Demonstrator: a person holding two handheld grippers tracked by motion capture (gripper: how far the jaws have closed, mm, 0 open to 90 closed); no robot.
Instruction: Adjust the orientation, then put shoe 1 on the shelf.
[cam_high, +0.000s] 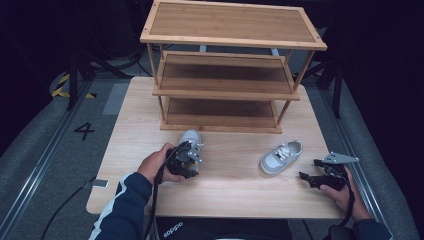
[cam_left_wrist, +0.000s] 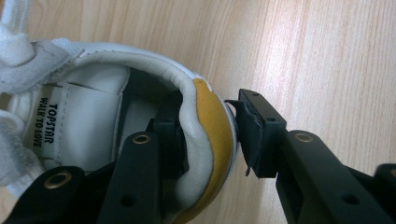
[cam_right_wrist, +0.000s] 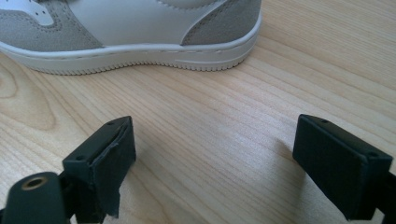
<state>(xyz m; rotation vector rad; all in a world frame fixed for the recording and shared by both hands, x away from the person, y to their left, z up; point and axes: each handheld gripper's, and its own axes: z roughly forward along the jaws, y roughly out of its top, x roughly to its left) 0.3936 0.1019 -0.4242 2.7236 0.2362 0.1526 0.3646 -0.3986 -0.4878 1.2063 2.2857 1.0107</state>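
Clearly, the heel collar of the left shoe (cam_left_wrist: 205, 140) is straddled by the left gripper (cam_left_wrist: 212, 135), one jaw inside the opening, the other just off the heel, not yet clamped. Its toe is aimed toward the shelf (cam_high: 227, 90) at upper centre. At lower right, the right gripper (cam_high: 320, 176) is held wide open and empty, the second shoe (cam_high: 281, 156) lying just up-left of it, long axis slanted toward upper right.
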